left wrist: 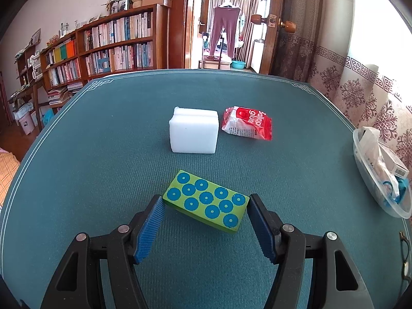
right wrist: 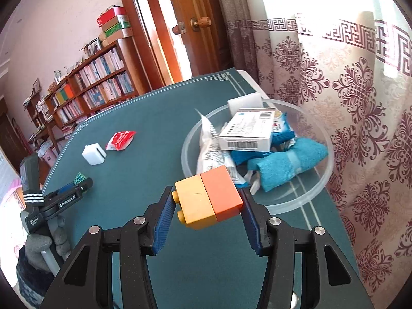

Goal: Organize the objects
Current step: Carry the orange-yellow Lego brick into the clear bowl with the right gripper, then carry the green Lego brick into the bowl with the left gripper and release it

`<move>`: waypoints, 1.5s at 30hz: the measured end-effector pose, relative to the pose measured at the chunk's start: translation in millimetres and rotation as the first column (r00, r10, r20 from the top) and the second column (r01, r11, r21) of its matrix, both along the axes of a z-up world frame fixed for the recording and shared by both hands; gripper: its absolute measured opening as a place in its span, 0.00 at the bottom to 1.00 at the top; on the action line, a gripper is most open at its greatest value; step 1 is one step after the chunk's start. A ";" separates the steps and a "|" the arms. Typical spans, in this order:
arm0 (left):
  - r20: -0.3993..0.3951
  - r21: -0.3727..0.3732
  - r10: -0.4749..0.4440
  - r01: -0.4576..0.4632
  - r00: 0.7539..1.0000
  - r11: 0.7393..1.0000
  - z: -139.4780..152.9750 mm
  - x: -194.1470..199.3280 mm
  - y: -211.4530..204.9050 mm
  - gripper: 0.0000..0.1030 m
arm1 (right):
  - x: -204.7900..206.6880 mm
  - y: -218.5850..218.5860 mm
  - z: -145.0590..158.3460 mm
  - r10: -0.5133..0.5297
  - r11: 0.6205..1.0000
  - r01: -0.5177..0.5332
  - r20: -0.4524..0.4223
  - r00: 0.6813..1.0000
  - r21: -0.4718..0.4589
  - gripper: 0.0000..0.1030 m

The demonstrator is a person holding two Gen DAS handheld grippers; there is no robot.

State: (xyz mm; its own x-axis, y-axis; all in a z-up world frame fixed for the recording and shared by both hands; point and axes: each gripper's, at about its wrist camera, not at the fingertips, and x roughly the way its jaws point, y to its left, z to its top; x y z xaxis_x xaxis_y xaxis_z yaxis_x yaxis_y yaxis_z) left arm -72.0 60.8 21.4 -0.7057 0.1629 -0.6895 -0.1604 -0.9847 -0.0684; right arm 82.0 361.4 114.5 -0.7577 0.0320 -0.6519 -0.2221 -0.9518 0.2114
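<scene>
My left gripper [left wrist: 204, 200] is shut on a green block with blue dots [left wrist: 206, 203]; its blue pads [left wrist: 152, 226] press on two opposite corners, just over the teal table mat [left wrist: 103, 154]. In the right wrist view, my right gripper [right wrist: 206, 195] is shut on a yellow and orange brick pair [right wrist: 208, 198], held above the mat just in front of a clear plastic bowl [right wrist: 185, 154]. The same view shows the left gripper [right wrist: 82, 181] at far left, held by a gloved hand [right wrist: 38, 247], with the green block [right wrist: 79, 177] at its tips.
A white foam block [left wrist: 193, 131] and a red glue packet [left wrist: 248, 123] lie mid-table. The bowl [left wrist: 360, 159] at the right edge holds a white box [right wrist: 247, 131], a blue cloth [right wrist: 285, 164] and packets. Patterned curtains hang behind it. Bookshelves and a doorway stand beyond the table.
</scene>
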 end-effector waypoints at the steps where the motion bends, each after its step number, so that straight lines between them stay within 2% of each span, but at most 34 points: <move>1: 0.003 0.001 -0.003 0.003 1.000 1.000 -0.2 1.5 0.7 0.67 | 1.7 6.9 0.3 -0.014 1.000 0.014 -0.002 1.000 0.000 0.50; 8: 0.049 0.037 -0.029 0.027 0.998 0.999 -0.4 1.0 -0.5 0.67 | 0.6 44.4 -3.0 -0.075 0.997 0.075 -0.005 0.997 0.020 0.50; 14: 0.065 0.030 -0.027 0.025 0.998 0.999 0.9 1.7 1.1 0.67 | -14.8 65.7 -11.7 -0.089 0.995 0.089 0.009 0.996 0.048 0.50; 20: 0.063 0.019 -0.037 0.036 0.997 0.999 4.5 8.9 7.5 0.67 | -27.2 75.4 -28.5 -0.077 0.996 0.074 0.050 0.996 0.057 0.50; 26: 0.057 0.017 -0.072 0.072 0.996 0.997 13.1 15.0 24.6 0.67 | -32.4 75.9 -32.4 -0.047 0.996 0.044 0.047 0.998 0.078 0.50; 31: 0.040 0.016 -0.137 0.136 0.990 0.991 23.4 25.5 47.2 0.67 | -30.4 78.4 -33.3 -0.041 0.995 0.039 0.028 0.999 0.089 0.50; 37: 0.017 -0.004 -0.252 0.252 0.968 0.968 32.7 45.4 83.6 0.67 | -19.6 82.0 -27.7 -0.037 0.998 0.038 -0.015 0.999 0.047 0.52; 45: 0.008 -0.005 -0.399 0.399 0.917 0.917 43.3 61.5 140.9 0.67 | 4.2 85.1 -14.9 -0.043 0.999 0.044 -0.082 0.996 0.016 0.52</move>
State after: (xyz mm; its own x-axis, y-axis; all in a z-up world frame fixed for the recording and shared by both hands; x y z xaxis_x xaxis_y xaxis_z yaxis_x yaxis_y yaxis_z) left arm -10.5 201.7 64.7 -0.5783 0.4256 -0.6960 -0.5396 -0.8394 -0.0649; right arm 86.2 446.5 99.7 -0.8058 0.0774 -0.5872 -0.2463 -0.9454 0.2135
